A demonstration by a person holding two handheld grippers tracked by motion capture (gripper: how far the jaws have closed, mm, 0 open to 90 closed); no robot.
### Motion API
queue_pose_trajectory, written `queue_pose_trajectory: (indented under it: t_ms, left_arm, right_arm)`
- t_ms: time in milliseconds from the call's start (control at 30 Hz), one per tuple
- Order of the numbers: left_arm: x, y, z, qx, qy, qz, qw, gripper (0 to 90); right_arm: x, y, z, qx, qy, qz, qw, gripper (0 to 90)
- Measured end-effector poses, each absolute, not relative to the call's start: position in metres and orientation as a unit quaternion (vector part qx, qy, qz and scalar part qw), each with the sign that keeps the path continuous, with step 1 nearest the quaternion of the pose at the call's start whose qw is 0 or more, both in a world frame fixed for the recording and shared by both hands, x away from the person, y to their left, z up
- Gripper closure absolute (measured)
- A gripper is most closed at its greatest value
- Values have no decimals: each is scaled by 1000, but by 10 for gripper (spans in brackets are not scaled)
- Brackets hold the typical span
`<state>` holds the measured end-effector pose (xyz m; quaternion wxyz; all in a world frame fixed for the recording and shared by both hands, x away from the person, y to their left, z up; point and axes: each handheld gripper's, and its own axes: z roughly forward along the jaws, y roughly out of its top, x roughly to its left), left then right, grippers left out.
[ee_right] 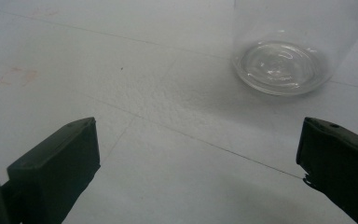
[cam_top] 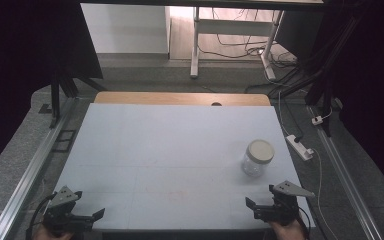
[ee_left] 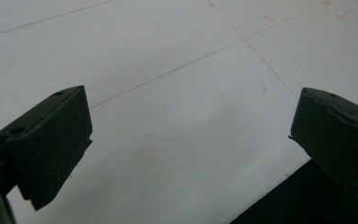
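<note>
The clear round glass jar (cam_top: 257,158) with its pale flat lid stands upright on the right of your matte light-grey desk (cam_top: 170,150), near your right gripper (cam_top: 262,203); your left gripper (cam_top: 87,210) sits at the near left corner. Your left gripper view shows blocky black fingers (ee_left: 51,140) wide apart over bare desk. Your right gripper view shows fingers (ee_right: 60,158) apart, the jar's top cut off.

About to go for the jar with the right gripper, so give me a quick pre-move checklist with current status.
1. Right gripper open and holding nothing: ok.
2. Left gripper open, at the table's near left corner, far from the jar: ok.
3. Jar upright, lid on: ok.
4. Path from the right gripper to the jar free of objects: ok.
5. Lid screwed tight: cannot tell.
6. Jar contents: looks empty through the glass in the right gripper view; ok.
</note>
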<state>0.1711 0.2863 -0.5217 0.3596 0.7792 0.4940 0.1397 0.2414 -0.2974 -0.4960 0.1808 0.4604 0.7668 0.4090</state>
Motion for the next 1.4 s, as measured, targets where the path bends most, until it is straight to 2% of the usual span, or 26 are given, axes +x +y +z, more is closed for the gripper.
queue_pose_trajectory:
  t_ms: [1400]
  left_arm:
    - [172,290,-522,777,492,122,373,14]
  right_arm:
    - [243,-294,-495,450,774,401,193,0]
